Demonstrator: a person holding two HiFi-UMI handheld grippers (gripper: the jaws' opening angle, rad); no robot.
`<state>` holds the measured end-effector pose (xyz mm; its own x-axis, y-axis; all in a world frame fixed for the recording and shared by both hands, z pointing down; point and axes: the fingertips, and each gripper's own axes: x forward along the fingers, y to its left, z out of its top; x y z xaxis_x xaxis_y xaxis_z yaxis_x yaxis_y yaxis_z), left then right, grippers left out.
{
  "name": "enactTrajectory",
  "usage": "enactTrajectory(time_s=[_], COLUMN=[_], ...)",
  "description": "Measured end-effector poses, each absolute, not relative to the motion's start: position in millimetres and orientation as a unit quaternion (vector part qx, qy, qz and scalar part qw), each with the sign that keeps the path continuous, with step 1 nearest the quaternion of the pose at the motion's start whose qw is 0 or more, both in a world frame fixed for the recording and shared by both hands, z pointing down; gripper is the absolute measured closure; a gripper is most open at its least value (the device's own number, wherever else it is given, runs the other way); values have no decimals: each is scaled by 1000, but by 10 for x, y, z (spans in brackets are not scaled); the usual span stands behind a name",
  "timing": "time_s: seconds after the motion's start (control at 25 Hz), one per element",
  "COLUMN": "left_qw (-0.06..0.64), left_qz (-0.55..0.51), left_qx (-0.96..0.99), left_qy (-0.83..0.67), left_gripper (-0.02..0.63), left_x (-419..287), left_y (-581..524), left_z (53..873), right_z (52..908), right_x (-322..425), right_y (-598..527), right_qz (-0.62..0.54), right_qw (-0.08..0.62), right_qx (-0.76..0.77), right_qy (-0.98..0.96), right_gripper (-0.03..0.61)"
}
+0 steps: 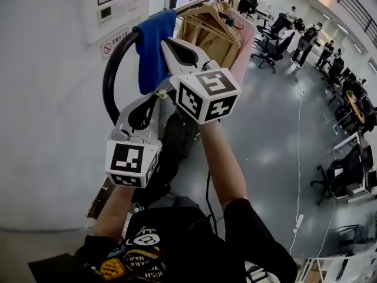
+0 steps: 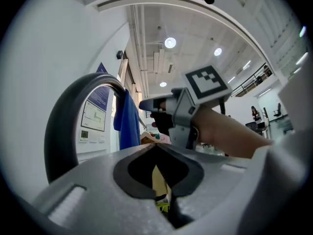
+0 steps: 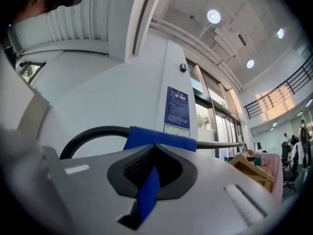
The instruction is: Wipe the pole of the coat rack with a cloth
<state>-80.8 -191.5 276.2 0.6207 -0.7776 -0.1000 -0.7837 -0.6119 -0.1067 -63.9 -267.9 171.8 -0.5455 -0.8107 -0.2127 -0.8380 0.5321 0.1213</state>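
The coat rack's black pole (image 1: pixel 111 75) curves up at the left and runs on as a metal rail. A blue cloth (image 1: pixel 152 52) hangs draped over the pole near the bend. My right gripper (image 1: pixel 168 42) reaches up to the cloth and is shut on it. In the right gripper view a blue strip of cloth (image 3: pixel 148 192) runs between the jaws of the right gripper (image 3: pixel 155 147), just below the pole (image 3: pixel 93 133). My left gripper (image 1: pixel 160 92) sits lower, under the right one, apart from the cloth. In the left gripper view the left gripper (image 2: pixel 155 147) is shut with nothing in it.
Wooden hangers (image 1: pixel 213 17) and a pink garment (image 1: pixel 246 37) hang farther along the rail. A white wall with signs (image 1: pixel 115 43) is close on the left. Office chairs (image 1: pixel 268 46) and people (image 1: pixel 309 37) are far off at the right.
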Motion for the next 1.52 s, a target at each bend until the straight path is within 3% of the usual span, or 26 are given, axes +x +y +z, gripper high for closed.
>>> enactTrajectory(time_s=[0.6, 1.52], left_qw=[68, 63], left_qz=[18, -15], left_qx=[-860, -810], left_qy=[505, 583], left_gripper=[612, 612], left_x=[-733, -178], left_y=[-2207, -3231], left_z=[2776, 2862], right_z=[1491, 1716], right_x=[-648, 874], right_y=[-3077, -5225], right_qz=[110, 63], right_qw=[89, 57], right_qx=[-423, -509], right_qy=[895, 857], right_gripper=[577, 577])
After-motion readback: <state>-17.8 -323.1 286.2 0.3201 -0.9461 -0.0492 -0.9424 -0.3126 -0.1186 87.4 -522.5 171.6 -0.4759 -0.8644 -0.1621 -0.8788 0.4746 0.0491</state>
